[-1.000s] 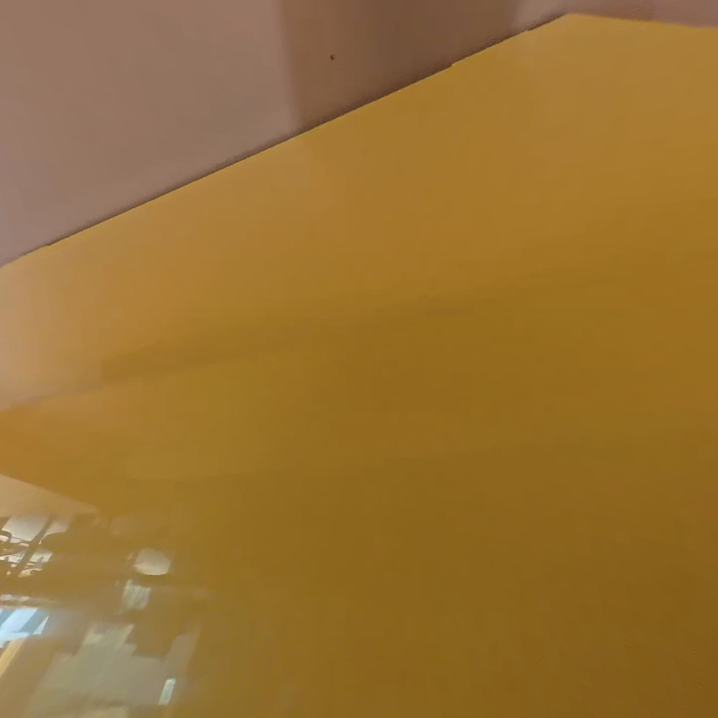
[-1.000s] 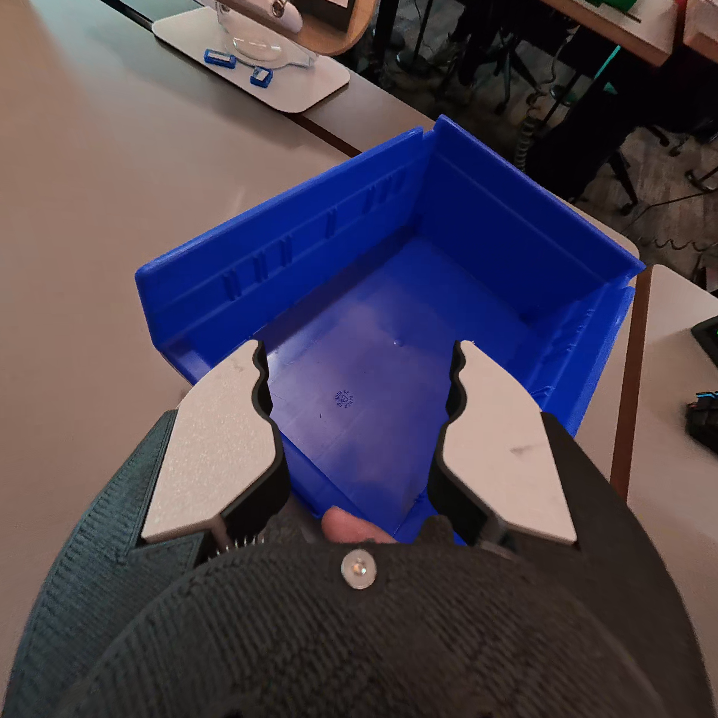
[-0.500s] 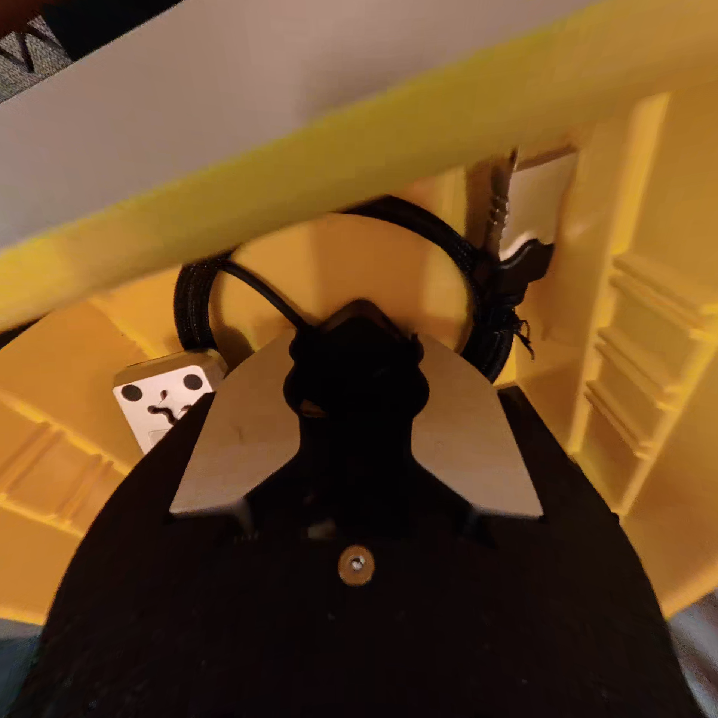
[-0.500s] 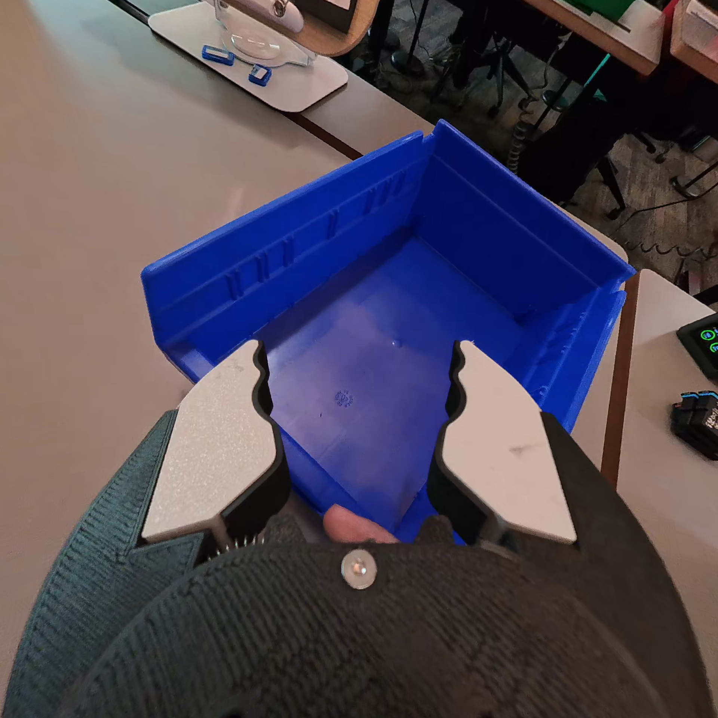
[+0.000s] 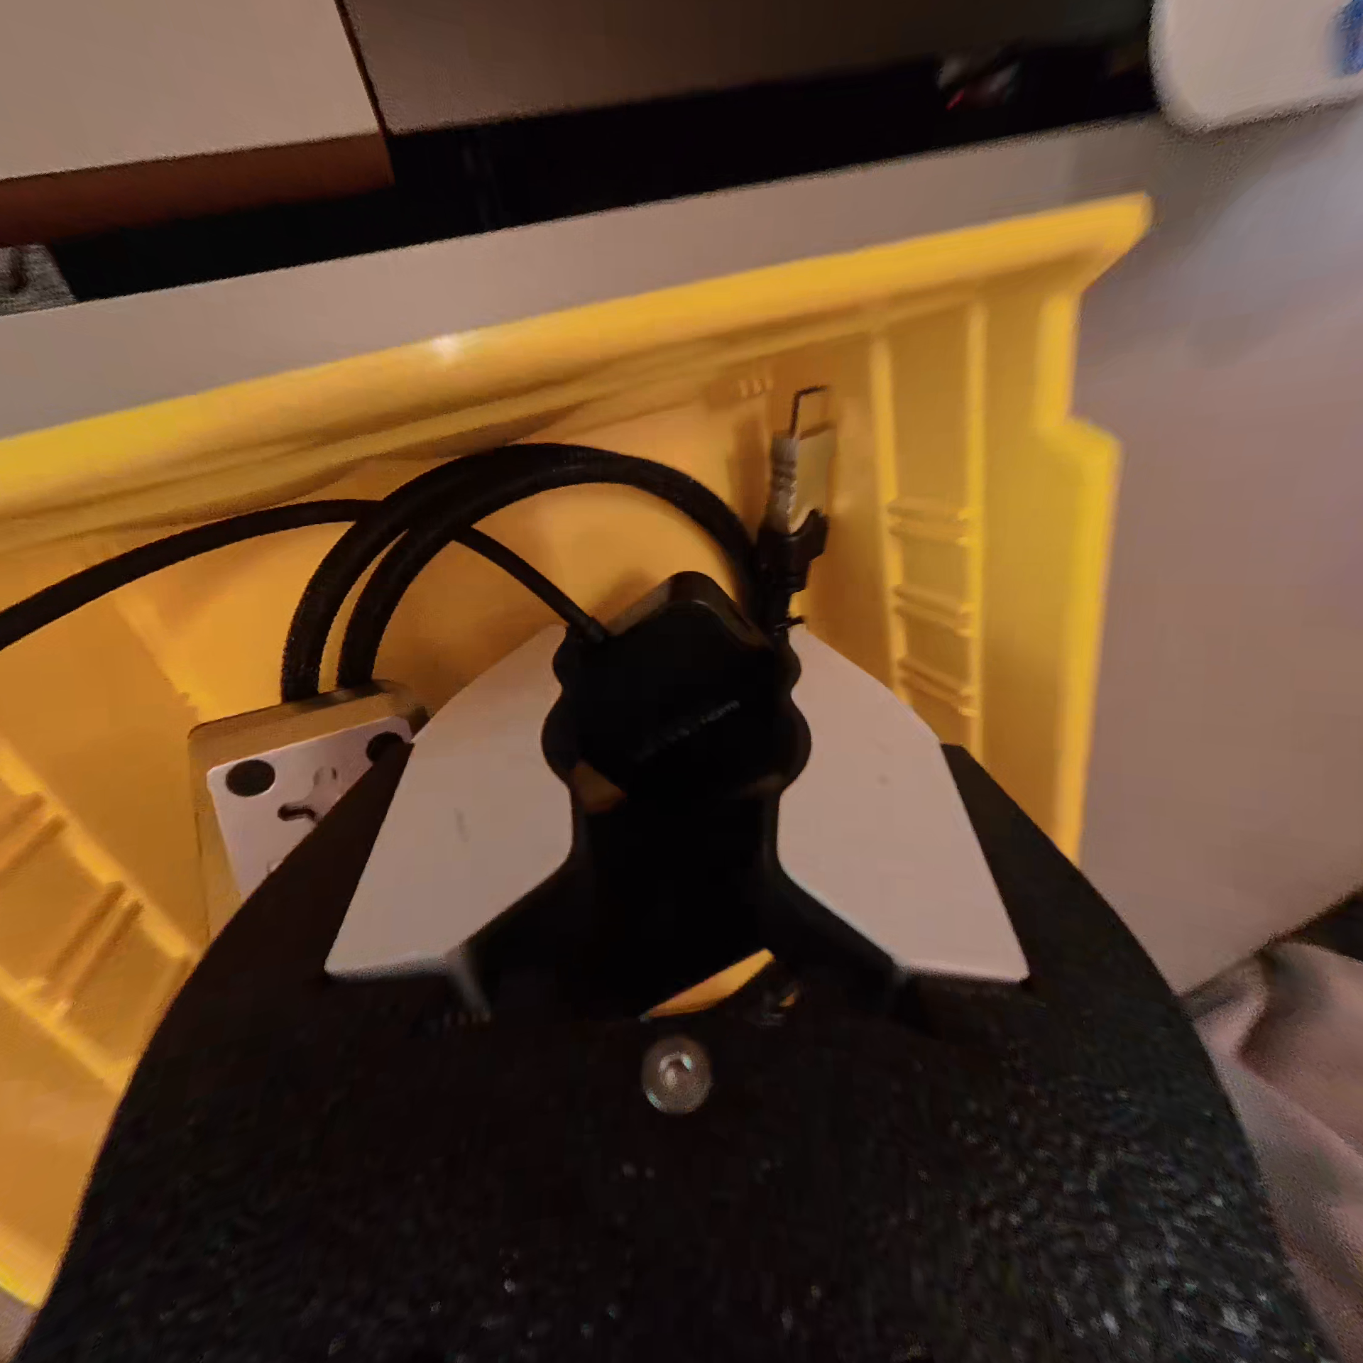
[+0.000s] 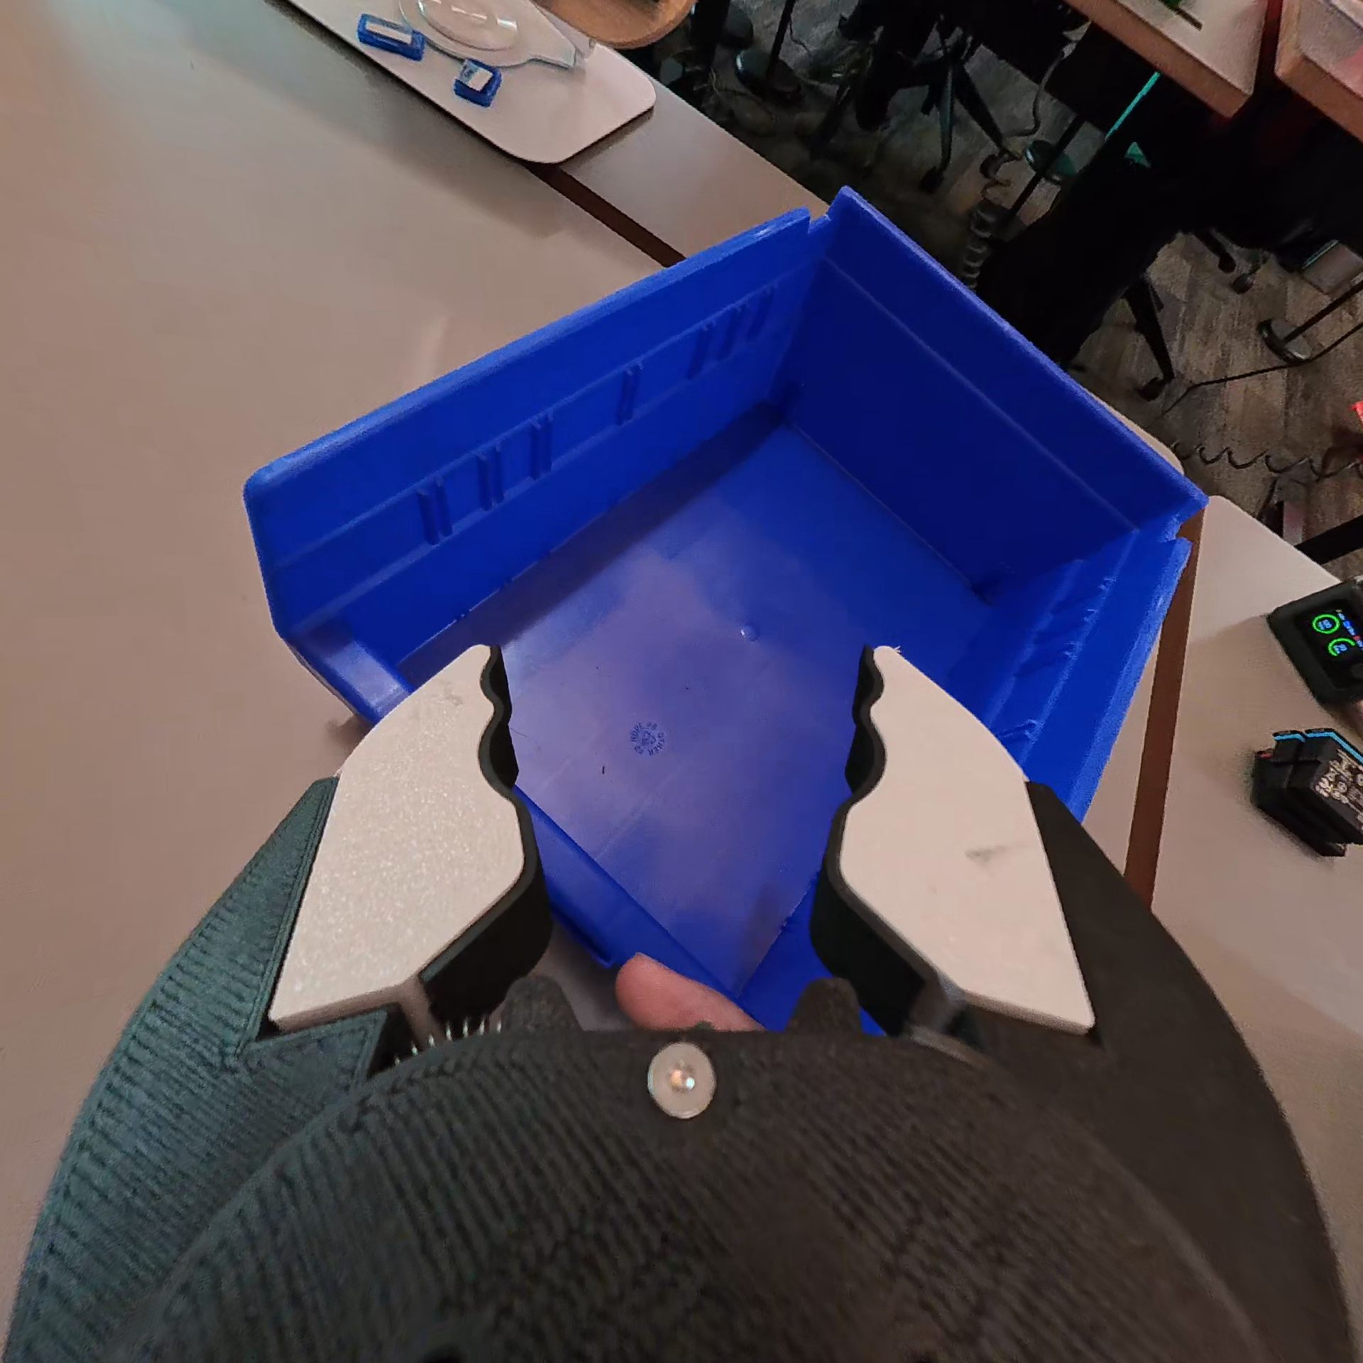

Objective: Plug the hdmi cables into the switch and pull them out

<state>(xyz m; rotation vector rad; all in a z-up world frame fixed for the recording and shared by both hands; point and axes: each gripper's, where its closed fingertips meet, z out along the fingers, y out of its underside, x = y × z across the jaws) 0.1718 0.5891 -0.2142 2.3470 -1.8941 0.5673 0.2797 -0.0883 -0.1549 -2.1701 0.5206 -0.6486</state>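
Note:
My left gripper (image 5: 673, 634) is shut on a small black switch box (image 5: 678, 678) with a thin black cable (image 5: 221, 538) running off to the left. It holds the box above the inside of a yellow bin (image 5: 981, 369). In the bin lie a grey block (image 5: 295, 760) and a looped braided black cable (image 5: 590, 472). The cable's silver plug (image 5: 804, 450) leans on the bin wall. My right gripper (image 6: 682, 653) is open and empty above an empty blue bin (image 6: 922, 413).
The blue bin stands on a beige table (image 6: 184, 369) near its corner. A white base plate (image 6: 560, 111) with small blue parts lies at the back. A device with a lit screen (image 6: 1327, 642) and a black pack (image 6: 1313, 789) sit on the table to the right.
The left view went from a close yellow surface to the bin interior, and the gripper with the black box has drawn back from the bin. The right gripper drifted slightly and stays open.

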